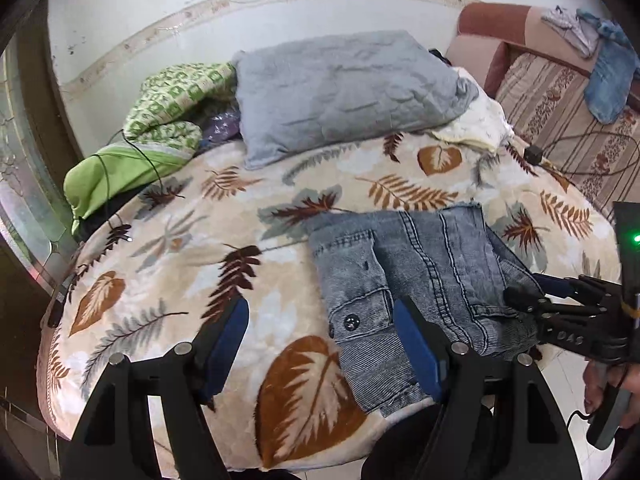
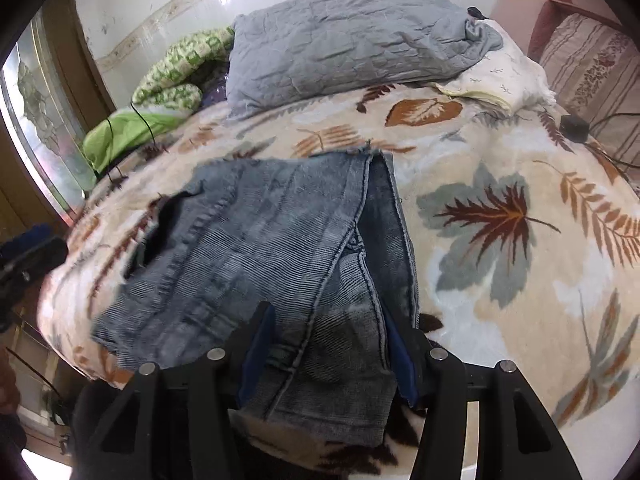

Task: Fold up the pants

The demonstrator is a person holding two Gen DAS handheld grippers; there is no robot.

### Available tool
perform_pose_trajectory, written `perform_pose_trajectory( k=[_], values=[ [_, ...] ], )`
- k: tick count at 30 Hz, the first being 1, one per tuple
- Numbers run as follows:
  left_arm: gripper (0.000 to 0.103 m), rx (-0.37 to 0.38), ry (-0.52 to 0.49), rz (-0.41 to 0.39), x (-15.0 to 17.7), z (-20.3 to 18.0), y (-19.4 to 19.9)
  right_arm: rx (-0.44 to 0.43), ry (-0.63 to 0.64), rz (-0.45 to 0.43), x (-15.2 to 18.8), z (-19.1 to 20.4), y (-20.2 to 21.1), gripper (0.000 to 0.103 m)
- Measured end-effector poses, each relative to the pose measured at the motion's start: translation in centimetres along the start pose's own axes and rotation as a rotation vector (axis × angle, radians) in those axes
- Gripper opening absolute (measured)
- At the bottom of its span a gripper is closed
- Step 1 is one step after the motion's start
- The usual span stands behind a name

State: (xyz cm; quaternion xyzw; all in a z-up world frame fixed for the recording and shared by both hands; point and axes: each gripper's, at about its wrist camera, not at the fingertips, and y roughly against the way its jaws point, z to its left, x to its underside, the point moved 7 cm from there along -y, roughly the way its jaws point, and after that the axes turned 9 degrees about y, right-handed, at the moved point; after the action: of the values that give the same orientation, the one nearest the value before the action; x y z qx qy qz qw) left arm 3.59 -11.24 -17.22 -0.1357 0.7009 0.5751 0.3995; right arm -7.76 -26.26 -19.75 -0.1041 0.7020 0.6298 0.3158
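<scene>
Folded blue-grey jeans (image 1: 420, 276) lie on the leaf-patterned blanket (image 1: 168, 240) near the bed's front edge. My left gripper (image 1: 320, 340) is open, its blue pads astride the jeans' left edge with the button. My right gripper (image 2: 326, 344) is open too, its jaws on either side of a bunched fold of the jeans (image 2: 280, 248), not pinching it. In the left wrist view the right gripper (image 1: 532, 296) reaches onto the jeans' right edge. The left gripper (image 2: 28, 256) shows at the left rim of the right wrist view.
A grey pillow (image 1: 344, 92) and a green patterned quilt (image 1: 168, 112) lie at the head of the bed. A black adapter with cable (image 1: 534, 155) sits at the bed's right edge. A sofa (image 1: 560, 92) with clothes stands at right.
</scene>
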Motion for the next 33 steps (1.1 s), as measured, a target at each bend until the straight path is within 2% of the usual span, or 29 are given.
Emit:
perform_pose_trajectory(
  k=[5,10,15,24,33],
  values=[
    [0.076,-0.010,0.015,-0.026,-0.5,0.5,1.6,-0.013,0.002,-0.069,-1.3,0.6,4.2,0.058],
    [0.080,-0.032,0.016,-0.058,-0.9,0.8,3.3,-0.007,0.045,-0.138,-2.6,2.1,8.0,0.063],
    [0.080,-0.049,0.032,-0.085,-1.3,1.5,4.4,0.007,0.105,-0.169,-3.7,3.8,10.3,0.063],
    [0.081,-0.075,0.051,-0.112,-2.1,2.5,5.0,-0.011,0.130,-0.188,-4.2,5.0,11.0,0.064],
    [0.081,-0.095,0.045,-0.092,-1.8,2.8,3.8,-0.014,0.101,-0.140,-3.3,4.0,8.8,0.064]
  ],
)
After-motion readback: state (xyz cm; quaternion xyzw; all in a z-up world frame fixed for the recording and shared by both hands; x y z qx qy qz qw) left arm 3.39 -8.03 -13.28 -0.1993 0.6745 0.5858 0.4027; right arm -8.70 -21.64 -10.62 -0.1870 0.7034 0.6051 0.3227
